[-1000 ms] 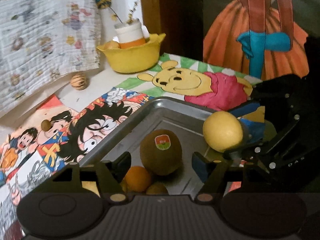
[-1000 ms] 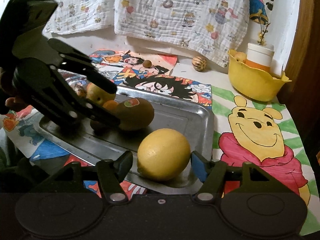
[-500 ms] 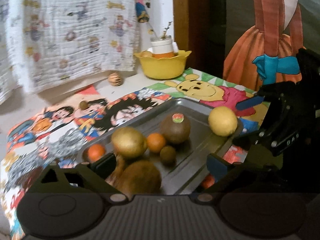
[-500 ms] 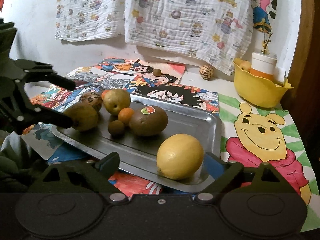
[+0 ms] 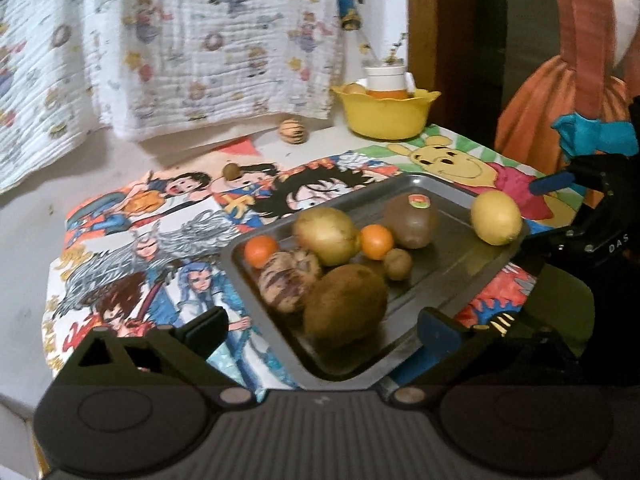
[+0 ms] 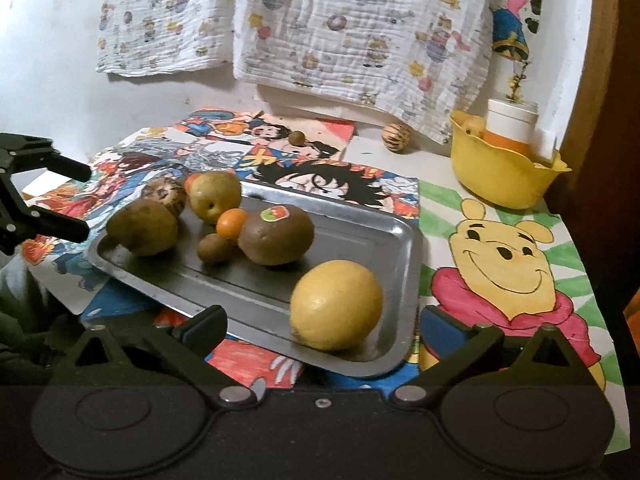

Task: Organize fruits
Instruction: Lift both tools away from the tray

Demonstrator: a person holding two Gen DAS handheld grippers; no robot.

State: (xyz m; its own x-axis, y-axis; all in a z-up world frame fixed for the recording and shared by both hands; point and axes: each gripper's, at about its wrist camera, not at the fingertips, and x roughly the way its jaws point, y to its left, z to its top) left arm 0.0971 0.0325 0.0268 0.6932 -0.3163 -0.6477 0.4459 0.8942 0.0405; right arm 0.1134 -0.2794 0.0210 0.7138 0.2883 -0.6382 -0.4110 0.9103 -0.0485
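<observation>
A metal tray [image 6: 352, 232] holds several fruits: a lemon [image 6: 336, 304] at its near right corner, a stickered kiwi [image 6: 276, 236], an orange [image 6: 231, 222], a small kiwi [image 6: 213, 248], a yellow pear [image 6: 215, 196], a mottled fruit [image 6: 165, 194] and a big brown kiwi [image 5: 346, 306]. My right gripper [image 6: 323, 320] has its jaws opening wide, and the lemon sits just ahead between the fingertips, untouched. My left gripper [image 5: 322, 324] is also opening. The brown kiwi lies just in front of its tips, and the pads are clear of it.
A yellow bowl [image 6: 500, 176] with a white cup and a small fruit stands at the back right. A striped ball [image 6: 395, 138] and a small brown nut [image 6: 297, 137] lie on the cartoon-print mats near the wall. Patterned cloths hang behind. The table edge runs along the left.
Both grippers' jaws spread wide. The left one drew back from the stickered kiwi and swung toward the tray's left end. The right one stayed put, and the lemon rests free on the tray.
</observation>
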